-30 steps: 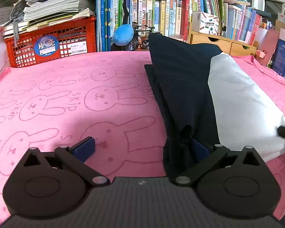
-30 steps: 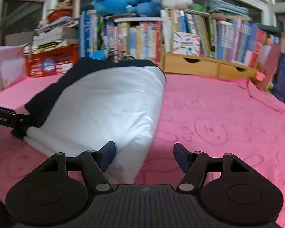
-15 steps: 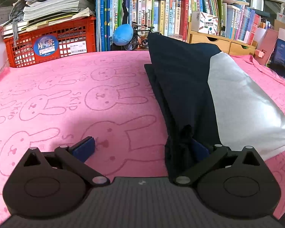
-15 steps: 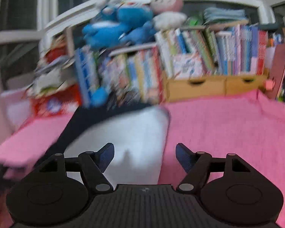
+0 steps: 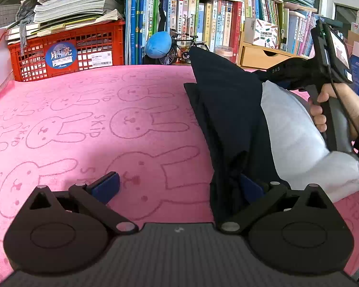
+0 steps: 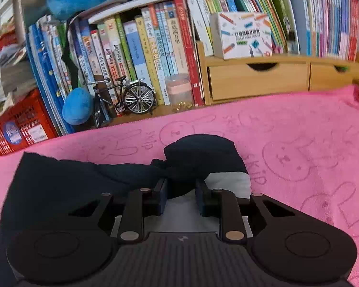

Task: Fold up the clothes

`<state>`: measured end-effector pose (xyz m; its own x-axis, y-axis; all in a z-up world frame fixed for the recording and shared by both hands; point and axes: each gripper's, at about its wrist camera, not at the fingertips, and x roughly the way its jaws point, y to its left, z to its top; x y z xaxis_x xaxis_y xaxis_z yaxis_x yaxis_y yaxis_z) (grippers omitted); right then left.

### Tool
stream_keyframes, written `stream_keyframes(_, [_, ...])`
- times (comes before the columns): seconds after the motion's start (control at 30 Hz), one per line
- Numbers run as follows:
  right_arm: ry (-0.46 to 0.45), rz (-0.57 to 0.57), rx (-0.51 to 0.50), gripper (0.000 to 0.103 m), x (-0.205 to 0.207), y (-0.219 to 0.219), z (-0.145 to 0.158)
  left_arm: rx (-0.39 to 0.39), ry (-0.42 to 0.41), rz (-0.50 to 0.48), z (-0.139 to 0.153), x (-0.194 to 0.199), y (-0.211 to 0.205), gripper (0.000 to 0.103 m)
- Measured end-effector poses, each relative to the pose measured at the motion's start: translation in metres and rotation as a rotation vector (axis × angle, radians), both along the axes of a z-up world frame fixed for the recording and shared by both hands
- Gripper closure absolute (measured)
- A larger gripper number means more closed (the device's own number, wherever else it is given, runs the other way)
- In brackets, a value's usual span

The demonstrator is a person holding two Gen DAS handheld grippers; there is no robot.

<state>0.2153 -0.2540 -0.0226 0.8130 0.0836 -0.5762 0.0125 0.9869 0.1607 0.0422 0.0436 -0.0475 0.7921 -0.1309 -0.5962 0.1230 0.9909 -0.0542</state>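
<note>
A folded garment, navy on one side and white on the other, lies on the pink rabbit-print cloth. My left gripper rests open at its near end, and its right finger is tucked under the navy edge. In the right wrist view, my right gripper sits over the garment's far end. Its fingers are drawn close on a puckered bunch of navy and white fabric. A hand holds that tool at the right of the left wrist view.
Behind the cloth stand a red crate topped with papers, rows of books, a model bicycle, a blue plush ball, a small jar and wooden drawers. Bare pink cloth lies left of the garment.
My right gripper swung from the garment's near white edge to its far end, and its fingers closed in on the fabric. The left gripper stayed put, open.
</note>
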Motion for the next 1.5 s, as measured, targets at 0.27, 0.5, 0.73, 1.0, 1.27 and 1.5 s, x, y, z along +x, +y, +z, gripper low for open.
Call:
stream_keyframes(0.27, [-0.125,0.149,0.056,0.053,-0.052,0.019,0.033,0.000,0.001,-0.002,-0.001,0.000,0.001,0.000])
stream_keyframes(0.5, [-0.055,0.277,-0.188,0.050,-0.026,0.094,0.018,0.005,0.000,-0.001,-0.001,-0.002,0.002,0.000])
stream_keyframes(0.73, [0.049,0.259,-0.250,0.046,0.031,0.125,-0.001,-0.006,0.001,0.013,-0.001,-0.001,0.004,0.000])
stream_keyframes(1.0, [-0.034,0.247,-0.077,0.031,-0.009,0.097,0.018,-0.001,0.004,0.004,-0.001,-0.002,0.003,0.000])
stream_keyframes(1.27, [-0.211,0.354,-0.205,0.008,-0.152,0.074,0.033,0.003,0.006,0.001,-0.001,-0.001,0.003,0.000])
stream_keyframes(1.5, [-0.131,0.273,-0.312,0.007,-0.214,0.042,-0.011,0.012,0.008,-0.003,-0.001,-0.001,0.003,0.000])
